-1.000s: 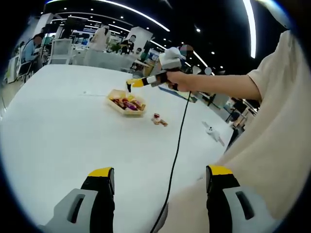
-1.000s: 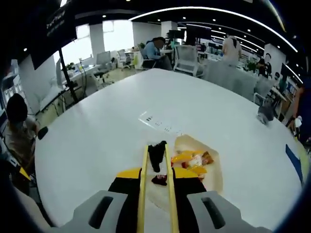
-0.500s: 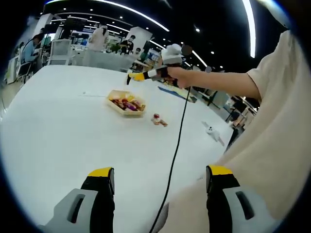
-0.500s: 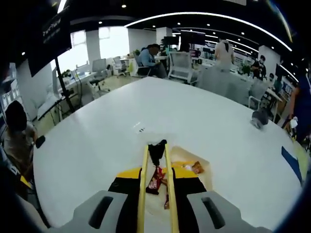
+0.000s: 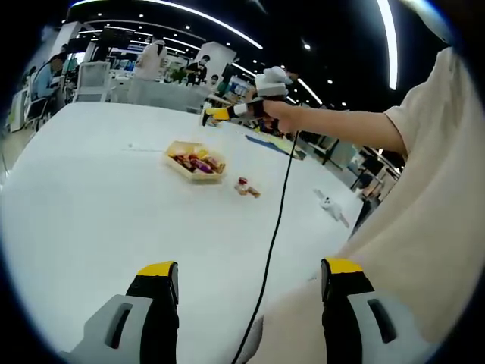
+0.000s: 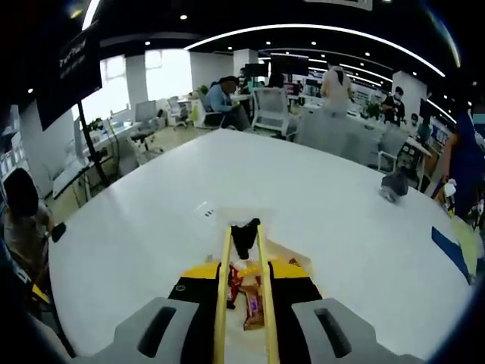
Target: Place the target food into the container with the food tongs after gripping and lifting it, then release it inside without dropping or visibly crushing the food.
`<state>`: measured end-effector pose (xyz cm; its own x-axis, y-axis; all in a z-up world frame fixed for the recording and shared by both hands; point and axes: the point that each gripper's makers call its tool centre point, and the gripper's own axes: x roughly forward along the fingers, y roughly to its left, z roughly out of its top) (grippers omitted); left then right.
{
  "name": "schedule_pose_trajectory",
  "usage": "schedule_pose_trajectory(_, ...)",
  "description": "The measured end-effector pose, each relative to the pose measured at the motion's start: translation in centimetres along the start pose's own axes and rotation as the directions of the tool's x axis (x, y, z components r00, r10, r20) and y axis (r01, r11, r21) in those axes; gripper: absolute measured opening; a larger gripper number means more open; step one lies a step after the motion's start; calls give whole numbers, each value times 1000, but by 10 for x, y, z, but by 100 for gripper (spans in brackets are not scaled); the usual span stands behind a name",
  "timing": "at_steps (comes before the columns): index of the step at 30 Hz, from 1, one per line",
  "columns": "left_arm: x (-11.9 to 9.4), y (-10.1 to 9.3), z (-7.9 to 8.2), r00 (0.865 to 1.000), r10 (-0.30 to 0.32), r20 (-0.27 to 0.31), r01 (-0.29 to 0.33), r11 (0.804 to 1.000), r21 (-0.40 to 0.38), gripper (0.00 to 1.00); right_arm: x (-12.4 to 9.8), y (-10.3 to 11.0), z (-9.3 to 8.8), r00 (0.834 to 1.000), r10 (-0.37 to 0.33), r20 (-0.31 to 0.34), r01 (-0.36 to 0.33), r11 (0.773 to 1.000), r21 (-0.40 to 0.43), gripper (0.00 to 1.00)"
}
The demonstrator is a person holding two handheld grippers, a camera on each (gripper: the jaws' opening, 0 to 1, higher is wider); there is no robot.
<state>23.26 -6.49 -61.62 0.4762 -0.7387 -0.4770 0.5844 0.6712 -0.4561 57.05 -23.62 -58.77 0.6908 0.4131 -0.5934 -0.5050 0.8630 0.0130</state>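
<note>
Left gripper view: left gripper (image 5: 250, 277) low over the white table (image 5: 91, 197), jaws wide apart, nothing between them. Yellow container (image 5: 195, 161) with wrapped food sits mid-table; one loose food piece (image 5: 245, 186) lies on the table just beside it. Right gripper (image 5: 208, 115) is raised above and beyond the container, a cable (image 5: 276, 220) hanging from it.

Right gripper view: right gripper (image 6: 244, 250) jaws narrow, clamping yellow food tongs (image 6: 244, 227) with black tips close together. Container (image 6: 297, 262) with wrapped pieces sits below the tongs; whether the tips hold any food, cannot tell.
</note>
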Motion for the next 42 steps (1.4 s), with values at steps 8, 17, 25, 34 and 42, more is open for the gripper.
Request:
schedule_pose_trajectory(8,0,0,-1,1000,1,-2,-1,1000,-1,77,-1,-4,-2,1000,-11,2,11,1000,11,23)
schedule_pose_trajectory(17,0,-2,-2,1000,1,-3,-1,1000,-1,77,-2,-10,-1,1000,-25,15,25,999,26,24)
schedule_pose_trajectory(25,0,-3,-3,1000,-2,-3,2,1000,-1,77,-3,-11,-1,999,-29,19,29,999,29,24)
schedule_pose_trajectory(34,0,-4,-3,1000,-6,-5,6,1000,5,77,-11,-11,-7,999,-27,22,26,999,37,25)
schedule_pose_trajectory(42,0,-6,-1,1000,-9,-3,9,1000,11,77,-16,-14,-11,999,-32,25,31,998,46,26)
